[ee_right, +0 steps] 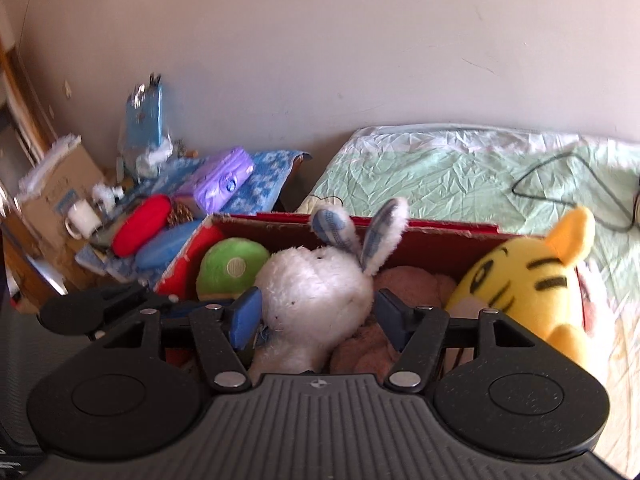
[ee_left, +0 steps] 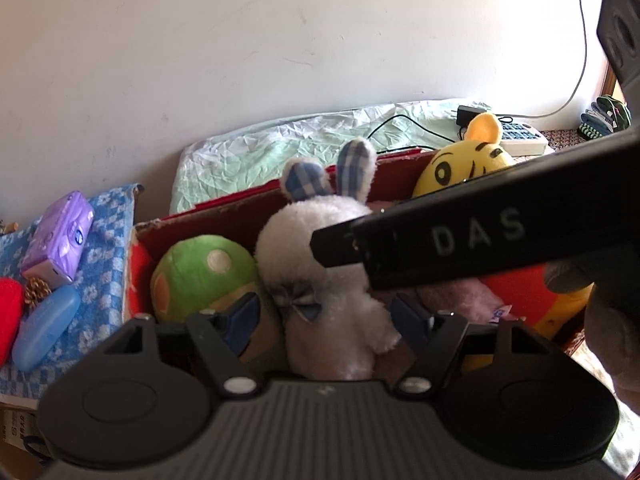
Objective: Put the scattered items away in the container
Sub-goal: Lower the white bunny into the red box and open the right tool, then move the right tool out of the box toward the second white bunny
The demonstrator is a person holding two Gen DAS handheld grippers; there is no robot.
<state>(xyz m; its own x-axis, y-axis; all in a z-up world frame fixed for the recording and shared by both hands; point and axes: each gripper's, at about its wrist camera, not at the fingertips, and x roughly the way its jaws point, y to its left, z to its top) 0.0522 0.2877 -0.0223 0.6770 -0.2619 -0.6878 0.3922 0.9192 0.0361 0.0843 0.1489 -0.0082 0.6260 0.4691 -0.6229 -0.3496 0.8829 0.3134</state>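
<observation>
A red cardboard box (ee_left: 224, 216) (ee_right: 432, 236) holds several plush toys: a white rabbit with blue checked ears (ee_left: 332, 280) (ee_right: 316, 296), a green mushroom toy (ee_left: 200, 276) (ee_right: 232, 266), a yellow tiger (ee_left: 464, 164) (ee_right: 532, 284) and a brown plush (ee_right: 408, 284). My left gripper (ee_left: 330, 316) is open above the box, its jaws on either side of the rabbit's body without pressing it. My right gripper (ee_right: 318, 316) is open around the rabbit's head. The right gripper's black body (ee_left: 480, 236) crosses the left wrist view.
A side table with a blue checked cloth (ee_left: 100, 240) (ee_right: 272, 176) stands left of the box, holding a purple tissue pack (ee_left: 60, 236) (ee_right: 224, 180), a blue case (ee_left: 44, 328) and a red item (ee_right: 140, 224). A green-sheeted bed (ee_right: 460, 168) with cables and a remote (ee_left: 524, 136) lies behind.
</observation>
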